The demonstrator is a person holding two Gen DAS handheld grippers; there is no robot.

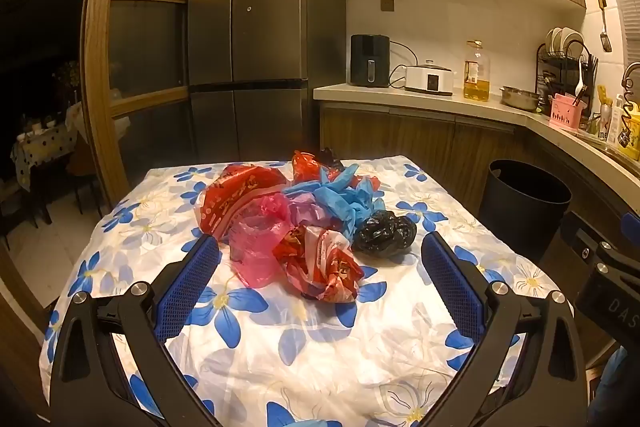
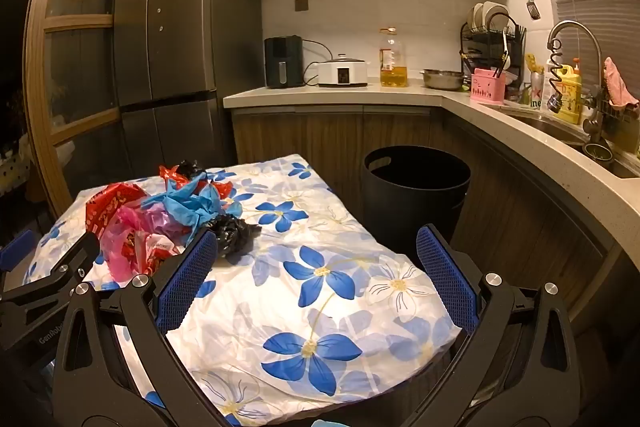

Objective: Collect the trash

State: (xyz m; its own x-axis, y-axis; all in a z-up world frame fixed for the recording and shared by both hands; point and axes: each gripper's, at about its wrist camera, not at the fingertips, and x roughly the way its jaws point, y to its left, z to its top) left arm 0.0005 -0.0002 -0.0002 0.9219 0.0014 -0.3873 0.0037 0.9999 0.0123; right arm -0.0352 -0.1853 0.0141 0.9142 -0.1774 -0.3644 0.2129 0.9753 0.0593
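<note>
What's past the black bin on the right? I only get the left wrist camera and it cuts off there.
Observer: A sink set in the counter, with a curved faucet over it.
Child: Is something hanging there?
Observer: Yes, a pink cloth hangs right beside the faucet.
Child: What's my other gripper doing?
Observer: The right gripper is over the bare side of the floral cloth, near the bin, fingers wide open and empty.

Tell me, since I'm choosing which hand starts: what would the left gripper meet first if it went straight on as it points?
Probably the red and white crumpled bag at the near edge of the trash pile, lying between the open left gripper fingers' line on the flowered cloth. Depth is unclear.
</note>
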